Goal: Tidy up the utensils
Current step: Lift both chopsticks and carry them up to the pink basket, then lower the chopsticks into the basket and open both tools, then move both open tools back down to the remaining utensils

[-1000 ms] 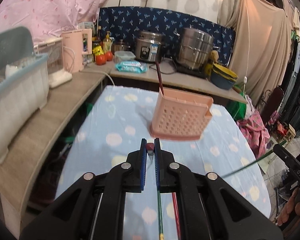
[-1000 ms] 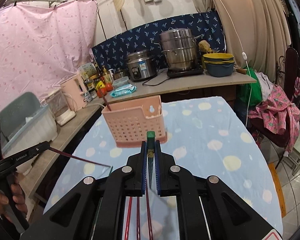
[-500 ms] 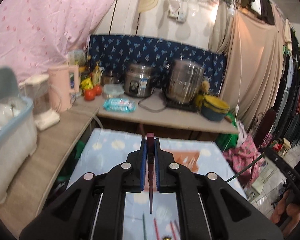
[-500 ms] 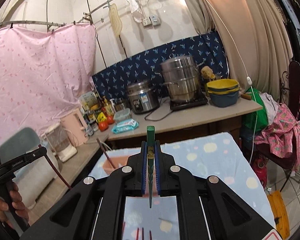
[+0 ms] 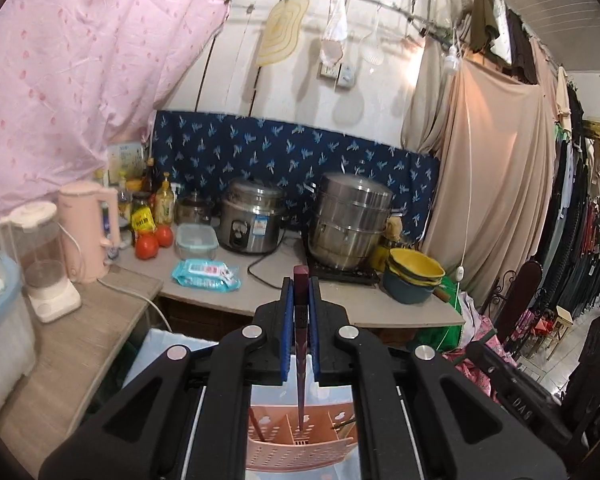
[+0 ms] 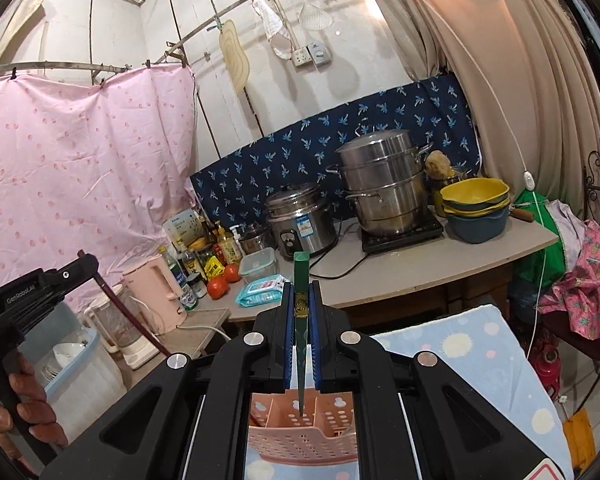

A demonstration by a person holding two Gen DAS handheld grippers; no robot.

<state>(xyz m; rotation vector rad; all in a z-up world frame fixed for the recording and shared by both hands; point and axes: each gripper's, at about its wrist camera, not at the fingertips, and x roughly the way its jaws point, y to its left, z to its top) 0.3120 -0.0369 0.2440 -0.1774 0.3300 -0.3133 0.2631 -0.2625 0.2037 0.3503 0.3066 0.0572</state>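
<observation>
My left gripper (image 5: 300, 304) is shut on a dark red chopstick (image 5: 300, 340) that hangs tip down over the middle compartment of the pink perforated utensil basket (image 5: 300, 446). My right gripper (image 6: 301, 312) is shut on a green chopstick (image 6: 301, 320), also tip down, its tip inside the same basket (image 6: 304, 440). One red chopstick (image 5: 256, 424) leans in the basket's left compartment. The left gripper (image 6: 40, 292) with its red chopstick shows at the left of the right wrist view.
The basket stands on a table with a blue spotted cloth (image 6: 480, 344). Behind it runs a counter (image 5: 260, 292) with a rice cooker (image 5: 256, 220), a steel steamer pot (image 5: 352, 228), stacked bowls (image 5: 412, 276), tomatoes, bottles, a pink kettle (image 5: 88, 232) and a blender.
Both grippers have risen and tilted up over the basket. The chopsticks now hang tip down over the compartments; the basket has slid to the bottom of both views.
</observation>
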